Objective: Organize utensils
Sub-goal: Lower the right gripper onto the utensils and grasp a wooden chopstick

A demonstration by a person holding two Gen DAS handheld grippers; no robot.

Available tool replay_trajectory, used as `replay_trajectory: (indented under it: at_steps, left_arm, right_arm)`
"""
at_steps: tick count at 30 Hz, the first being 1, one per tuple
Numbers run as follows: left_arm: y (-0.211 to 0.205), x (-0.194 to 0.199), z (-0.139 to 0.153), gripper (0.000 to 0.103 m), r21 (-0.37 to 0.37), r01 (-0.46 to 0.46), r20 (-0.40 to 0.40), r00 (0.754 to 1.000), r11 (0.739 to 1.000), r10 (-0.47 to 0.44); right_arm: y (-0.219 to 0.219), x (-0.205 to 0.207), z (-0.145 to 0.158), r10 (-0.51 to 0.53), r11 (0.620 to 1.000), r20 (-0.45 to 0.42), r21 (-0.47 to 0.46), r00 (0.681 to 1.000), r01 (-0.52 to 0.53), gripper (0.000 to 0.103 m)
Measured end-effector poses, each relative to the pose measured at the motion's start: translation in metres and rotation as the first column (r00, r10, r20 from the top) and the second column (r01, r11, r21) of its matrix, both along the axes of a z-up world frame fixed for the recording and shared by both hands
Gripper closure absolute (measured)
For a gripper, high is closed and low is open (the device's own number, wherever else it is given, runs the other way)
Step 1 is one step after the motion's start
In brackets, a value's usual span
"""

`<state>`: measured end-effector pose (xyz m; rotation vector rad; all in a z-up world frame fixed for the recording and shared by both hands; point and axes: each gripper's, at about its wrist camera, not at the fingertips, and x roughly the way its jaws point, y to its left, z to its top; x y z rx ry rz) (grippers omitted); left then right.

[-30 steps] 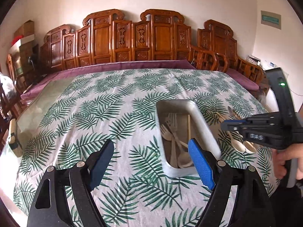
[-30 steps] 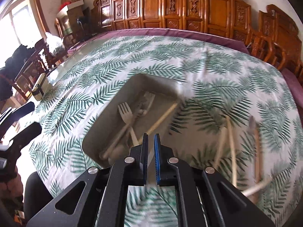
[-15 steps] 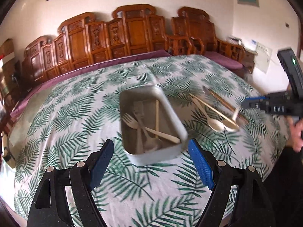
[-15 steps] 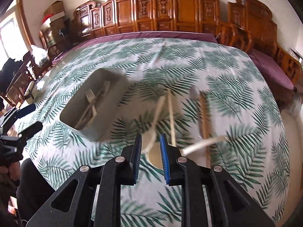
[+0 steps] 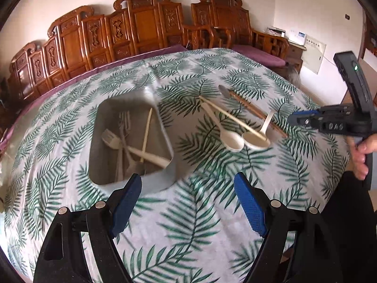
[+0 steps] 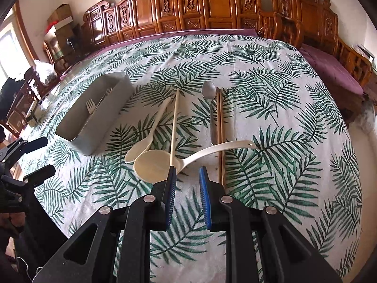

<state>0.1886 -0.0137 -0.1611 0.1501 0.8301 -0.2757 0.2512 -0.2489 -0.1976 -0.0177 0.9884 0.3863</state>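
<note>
A grey utensil bin [image 5: 165, 139] [image 6: 99, 118] on the palm-leaf tablecloth holds cream forks [image 5: 113, 139] and a cream chopstick [image 5: 146, 136]. To its right lie a cream ladle [image 6: 155, 165] [image 5: 255, 140], a cream spoon [image 6: 146, 139] [image 5: 226, 134], a cream chopstick [image 6: 174, 127], a grey metal spoon [image 6: 209, 99] and brown chopsticks [image 6: 220, 127]. My right gripper [image 6: 187, 172] is open a little and empty, just in front of the ladle's handle. My left gripper [image 5: 188, 186] is wide open and empty, near the bin's front right corner.
Carved wooden chairs [image 6: 212, 7] with purple cushions line the table's far side and right side. Boxes and clutter [image 6: 59, 23] stand at the far left. The table edge runs close below both grippers.
The right gripper moved right from the bin to the loose utensils and opened from shut. The left gripper swung right, so the bin now sits left of its jaws.
</note>
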Motion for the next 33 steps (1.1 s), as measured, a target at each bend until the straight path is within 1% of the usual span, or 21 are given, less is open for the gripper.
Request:
replay_trajectory:
  at_steps: [4, 7, 10, 13, 16, 20, 21, 23, 24, 26, 29, 31, 33]
  left_arm:
    - [-0.013, 0.014, 0.007, 0.026, -0.009, 0.002, 0.003, 1.0, 1.0, -0.002]
    - [-0.02, 0.025, 0.014, 0.026, -0.012, 0.001, 0.014, 1.0, 1.0, 0.0]
    - [-0.024, 0.037, 0.016, 0.026, -0.022, -0.008, 0.007, 1.0, 1.0, 0.009]
    - [-0.024, 0.046, 0.014, 0.026, -0.026, -0.02, -0.003, 1.0, 0.999, 0.02]
    - [-0.024, 0.051, 0.009, 0.026, -0.02, -0.027, -0.016, 1.0, 0.999, 0.027]
    - [-0.024, 0.054, 0.002, 0.026, -0.015, -0.034, -0.03, 0.999, 0.999, 0.033]
    - [-0.024, 0.056, 0.001, 0.026, -0.012, -0.036, -0.033, 0.999, 0.999, 0.036]
    - [-0.024, 0.057, -0.001, 0.026, -0.014, -0.04, -0.039, 0.998, 0.999, 0.04]
    - [-0.025, 0.057, -0.002, 0.026, -0.016, -0.043, -0.042, 0.998, 0.999, 0.043]
    - [-0.025, 0.057, -0.003, 0.026, -0.026, -0.044, -0.045, 0.998, 0.999, 0.043]
    - [-0.031, 0.057, -0.007, 0.026, -0.034, -0.041, -0.052, 0.998, 0.999, 0.04]
    - [-0.037, 0.058, -0.009, 0.026, -0.034, -0.036, -0.056, 0.998, 0.999, 0.034]
    - [-0.044, 0.059, -0.011, 0.026, -0.036, -0.026, -0.06, 0.998, 0.999, 0.024]
  right_arm:
    - [0.008, 0.016, -0.006, 0.039, 0.999, 0.0, -0.001, 0.999, -0.039, 0.081]
    - [0.019, 0.032, -0.014, 0.061, 0.998, -0.021, 0.002, 0.998, -0.061, 0.081]
    - [0.031, 0.047, -0.025, 0.068, 0.998, -0.048, 0.0, 0.997, -0.068, 0.081]
    - [0.045, 0.063, -0.037, 0.063, 0.998, -0.068, -0.022, 0.996, -0.064, 0.081]
    - [0.054, 0.072, -0.043, 0.068, 0.997, -0.079, -0.037, 0.995, -0.071, 0.081]
    - [0.066, 0.082, -0.054, 0.076, 0.993, -0.092, -0.087, 0.993, -0.084, 0.081]
    - [0.068, 0.082, -0.054, 0.083, 0.991, -0.08, -0.098, 0.993, -0.091, 0.081]
    - [0.069, 0.082, -0.055, 0.079, 0.986, -0.057, -0.144, 0.995, -0.086, 0.09]
    - [0.069, 0.08, -0.055, 0.068, 0.983, -0.043, -0.167, 0.997, -0.074, 0.097]
    - [0.063, 0.076, -0.055, 0.068, 0.988, -0.046, -0.136, 0.997, -0.074, 0.097]
    - [0.051, 0.066, -0.049, 0.06, 0.992, -0.027, -0.114, 0.998, -0.062, 0.097]
    - [0.04, 0.056, -0.041, 0.058, 0.995, -0.02, -0.085, 0.998, -0.059, 0.097]
    - [0.033, 0.047, -0.033, 0.067, 0.994, -0.006, -0.081, 0.998, -0.067, 0.097]
